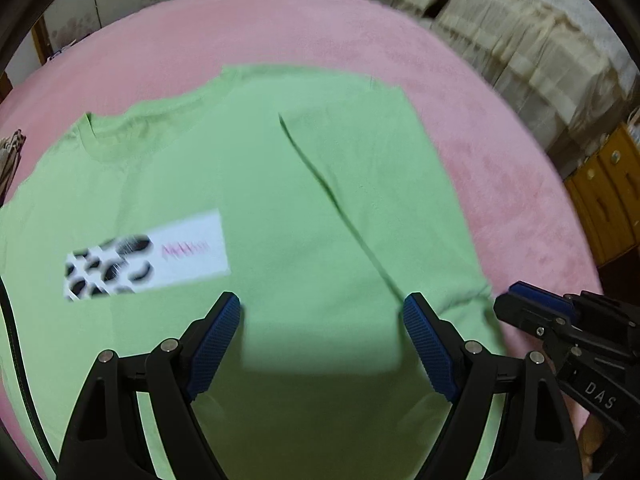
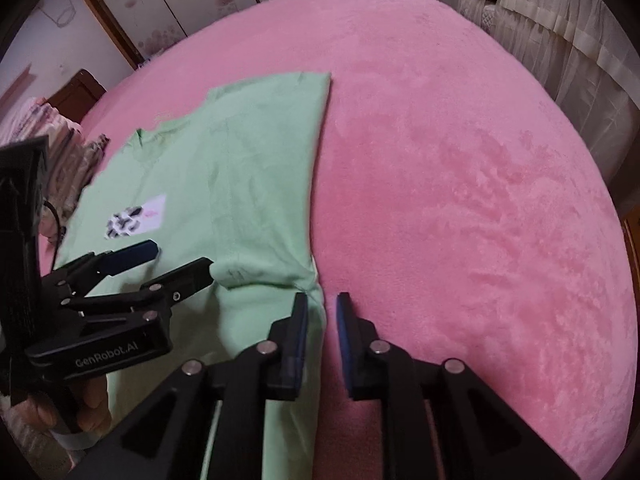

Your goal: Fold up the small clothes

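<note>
A light green T-shirt [image 1: 280, 200] lies flat on a pink blanket [image 1: 500, 184], with a white print patch [image 1: 160, 256] on its chest and its right side folded in over the body. My left gripper [image 1: 322, 308] is open above the shirt's lower part, holding nothing. It also shows in the right wrist view [image 2: 182, 258]. My right gripper [image 2: 322, 300] is open with a narrow gap, straddling the shirt's [image 2: 240, 184] right edge at the folded sleeve; I cannot tell if it touches the cloth. It shows at the right in the left wrist view [image 1: 516, 294].
The pink blanket [image 2: 460, 184] spreads wide to the right of the shirt. Folded patterned cloths [image 2: 68, 152] lie at the far left. Cream ruffled bedding [image 1: 520, 40] and a wooden cabinet [image 1: 608, 188] stand beyond the right edge.
</note>
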A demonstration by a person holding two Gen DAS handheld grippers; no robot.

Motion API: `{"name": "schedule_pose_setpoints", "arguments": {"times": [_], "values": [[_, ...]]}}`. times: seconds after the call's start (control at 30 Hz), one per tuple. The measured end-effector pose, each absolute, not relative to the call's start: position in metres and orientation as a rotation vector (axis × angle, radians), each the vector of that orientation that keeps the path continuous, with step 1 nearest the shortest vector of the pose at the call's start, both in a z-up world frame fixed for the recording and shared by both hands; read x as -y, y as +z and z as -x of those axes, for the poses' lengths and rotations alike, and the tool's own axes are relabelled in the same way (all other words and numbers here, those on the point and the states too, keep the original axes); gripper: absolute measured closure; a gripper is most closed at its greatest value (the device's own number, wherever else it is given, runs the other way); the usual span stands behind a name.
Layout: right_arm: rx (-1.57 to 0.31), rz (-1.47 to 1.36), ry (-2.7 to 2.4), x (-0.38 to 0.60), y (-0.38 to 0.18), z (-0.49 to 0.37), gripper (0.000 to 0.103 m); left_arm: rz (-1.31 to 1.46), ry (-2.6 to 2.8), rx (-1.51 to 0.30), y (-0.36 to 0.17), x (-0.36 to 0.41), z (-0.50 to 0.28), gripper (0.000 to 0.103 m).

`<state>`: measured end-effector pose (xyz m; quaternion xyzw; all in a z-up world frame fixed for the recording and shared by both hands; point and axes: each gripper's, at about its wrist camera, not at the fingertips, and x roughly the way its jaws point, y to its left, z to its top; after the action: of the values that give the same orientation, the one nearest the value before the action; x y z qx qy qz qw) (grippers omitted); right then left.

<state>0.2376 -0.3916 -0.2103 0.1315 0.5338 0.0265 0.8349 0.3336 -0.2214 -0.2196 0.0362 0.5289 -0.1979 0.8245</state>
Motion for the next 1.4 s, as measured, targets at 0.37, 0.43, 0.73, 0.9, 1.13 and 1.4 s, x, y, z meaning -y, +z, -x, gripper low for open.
{"name": "schedule_pose_setpoints", "arguments": {"times": [0.37, 0.43, 0.73, 0.9, 1.13, 1.4], "values": [[-0.998, -0.297, -0.009, 0.419, -0.166, -0.324, 0.068, -0.072, -0.358, -1.053, -0.199, 0.223, -0.419, 0.037], [-1.005, -0.287, -0.023, 0.416, -0.168, -0.348, 0.068, -0.082, -0.343, -1.055, -0.203, 0.227, -0.431, 0.037], [-1.145, -0.338, -0.025, 0.418, -0.223, -0.409, 0.069, -0.064, -0.328, -1.073, -0.226, 0.237, -0.443, 0.038], [-1.139, -0.24, -0.075, 0.416, -0.228, -0.407, 0.103, -0.065, -0.321, -1.066, -0.236, 0.237, -0.443, 0.038], [-1.089, -0.361, -0.009, 0.421, -0.211, -0.403, 0.1, -0.045, -0.324, -1.059, -0.237, 0.231, -0.441, 0.038], [-1.128, -0.389, -0.021, 0.413, -0.226, -0.419, 0.066, -0.034, -0.329, -1.065, -0.237, 0.224, -0.44, 0.038]]}}
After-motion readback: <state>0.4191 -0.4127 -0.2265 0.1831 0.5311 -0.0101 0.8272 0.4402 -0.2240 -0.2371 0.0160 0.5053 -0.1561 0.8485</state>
